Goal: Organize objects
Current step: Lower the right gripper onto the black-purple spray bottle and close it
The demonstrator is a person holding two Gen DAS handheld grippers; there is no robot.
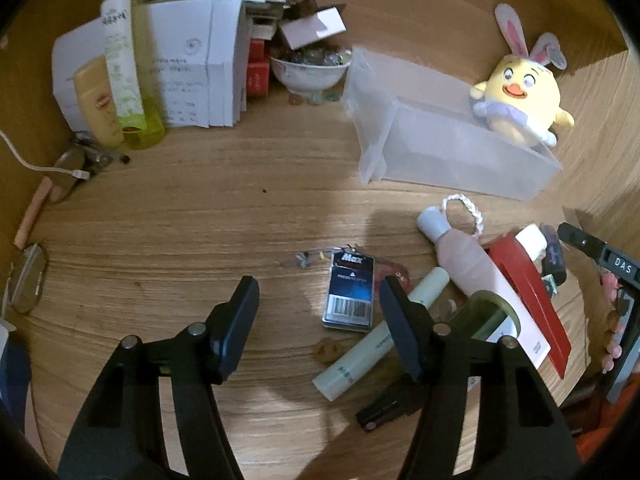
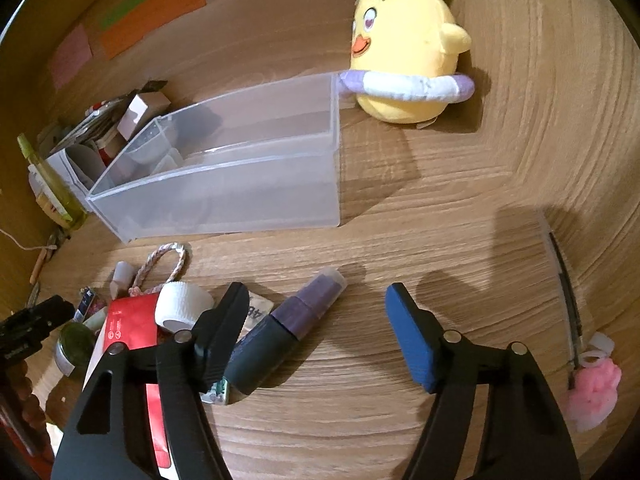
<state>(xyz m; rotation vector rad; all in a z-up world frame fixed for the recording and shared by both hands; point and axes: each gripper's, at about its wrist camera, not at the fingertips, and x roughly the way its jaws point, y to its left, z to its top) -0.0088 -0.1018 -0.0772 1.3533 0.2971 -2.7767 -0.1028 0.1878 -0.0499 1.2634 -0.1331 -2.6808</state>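
Note:
A clear plastic bin point(image 1: 448, 148) point(image 2: 224, 184) stands on the wooden table, holding no loose items. Loose items lie near me: a dark blue Max card pack point(image 1: 350, 292), a pale green tube point(image 1: 380, 338), a pink bottle point(image 1: 464, 256), a red box point(image 1: 528, 292) point(image 2: 128, 328), a white tape roll point(image 2: 182, 306) and a purple-capped bottle point(image 2: 288, 332). My left gripper point(image 1: 318, 304) is open, hovering above the card pack. My right gripper point(image 2: 316, 316) is open just right of the purple bottle, empty.
A yellow chick plush point(image 1: 520, 96) point(image 2: 404, 52) sits behind the bin. White boxes point(image 1: 200, 68), lotion tubes point(image 1: 120, 64) and a bowl of beads point(image 1: 308, 68) stand at the back left. Glasses point(image 1: 28, 276) lie far left. A pink fluffy charm point(image 2: 592, 392) lies at right.

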